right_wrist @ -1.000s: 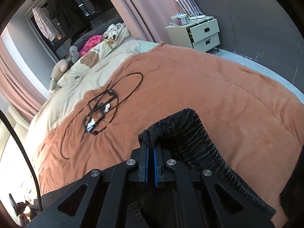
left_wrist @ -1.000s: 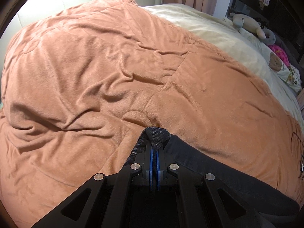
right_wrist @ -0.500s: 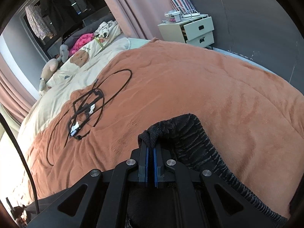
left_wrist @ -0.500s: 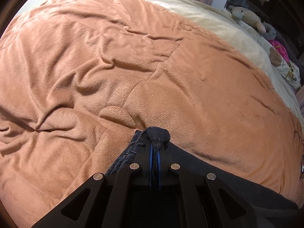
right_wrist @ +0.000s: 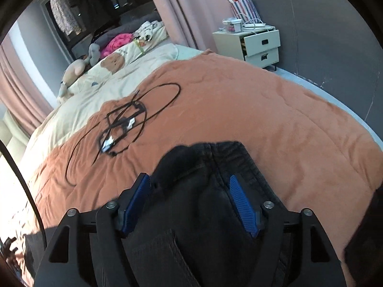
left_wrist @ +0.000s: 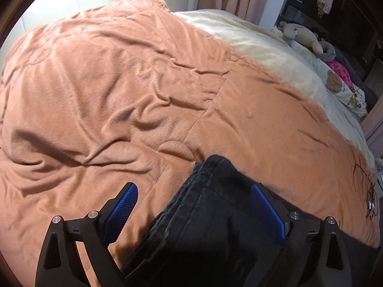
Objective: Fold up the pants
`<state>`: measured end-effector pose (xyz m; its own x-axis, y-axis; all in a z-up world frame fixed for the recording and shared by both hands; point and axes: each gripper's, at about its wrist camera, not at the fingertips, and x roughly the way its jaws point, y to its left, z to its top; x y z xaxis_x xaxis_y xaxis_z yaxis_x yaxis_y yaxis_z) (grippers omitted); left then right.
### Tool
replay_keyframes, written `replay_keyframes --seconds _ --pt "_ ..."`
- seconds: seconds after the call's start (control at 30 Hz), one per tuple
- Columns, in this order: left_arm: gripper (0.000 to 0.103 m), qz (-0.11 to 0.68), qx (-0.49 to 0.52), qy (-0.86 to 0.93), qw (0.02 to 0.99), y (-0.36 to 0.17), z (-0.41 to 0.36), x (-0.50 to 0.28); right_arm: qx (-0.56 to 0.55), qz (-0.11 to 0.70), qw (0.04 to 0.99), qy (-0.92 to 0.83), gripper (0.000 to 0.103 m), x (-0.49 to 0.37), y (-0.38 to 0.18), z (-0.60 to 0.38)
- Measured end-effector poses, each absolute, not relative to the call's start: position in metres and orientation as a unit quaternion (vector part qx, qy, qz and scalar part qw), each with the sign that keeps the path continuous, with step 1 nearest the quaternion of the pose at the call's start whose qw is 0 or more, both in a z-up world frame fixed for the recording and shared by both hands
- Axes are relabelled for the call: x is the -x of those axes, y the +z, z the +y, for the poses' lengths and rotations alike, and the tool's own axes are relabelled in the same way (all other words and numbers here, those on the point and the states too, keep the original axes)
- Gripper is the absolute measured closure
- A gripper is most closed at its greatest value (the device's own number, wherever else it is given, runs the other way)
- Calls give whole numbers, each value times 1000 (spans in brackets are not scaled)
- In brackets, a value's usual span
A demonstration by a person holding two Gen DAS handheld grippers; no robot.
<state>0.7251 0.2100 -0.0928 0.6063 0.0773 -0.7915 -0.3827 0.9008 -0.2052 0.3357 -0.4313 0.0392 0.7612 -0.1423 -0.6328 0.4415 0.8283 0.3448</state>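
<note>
1. Left gripper (left_wrist: 195, 212) spread wide; right gripper (right_wrist: 189, 205) spread wide. Neither holds cloth.
2. Black pants (left_wrist: 215, 215) lie on the orange blanket (left_wrist: 119, 83), between each pair of fingers.
3. Risk, my judgement: withdrawing could snag a blue pad (right_wrist: 243, 205) on fabric and disturb the fold.
4. Half a second ago both clamped the pants; now released.

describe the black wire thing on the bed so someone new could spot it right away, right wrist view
Start at the orange blanket covering the near half of the bed. On its left part, near the seam with the cream bedding, beyond the dark pants between the open right tongs, lies a tangle of thin black cable. It is the only looped, line-thin item; its neighbours are all cloth.
</note>
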Motion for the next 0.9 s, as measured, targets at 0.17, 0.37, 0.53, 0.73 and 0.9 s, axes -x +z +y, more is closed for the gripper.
replay_keyframes --seconds 0.17,0.37,0.53,0.73,0.9 --pt "24 433 183 119 875 -84 211 -693 -228 316 908 -156 35 -301 44 -423" --pt "37 434 197 113 872 -76 213 -652 -235 325 904 -147 35 -263 49 -421" --pt "40 436 216 111 867 -79 215 -621 -244 334 898 -149 35 -237 47 -422" --pt "47 442 239 108 858 -95 216 -591 -273 349 883 -154 35 -212 34 -435" --pt "52 449 259 103 849 -114 214 -578 -301 370 864 -163 35 -201 16 -444"
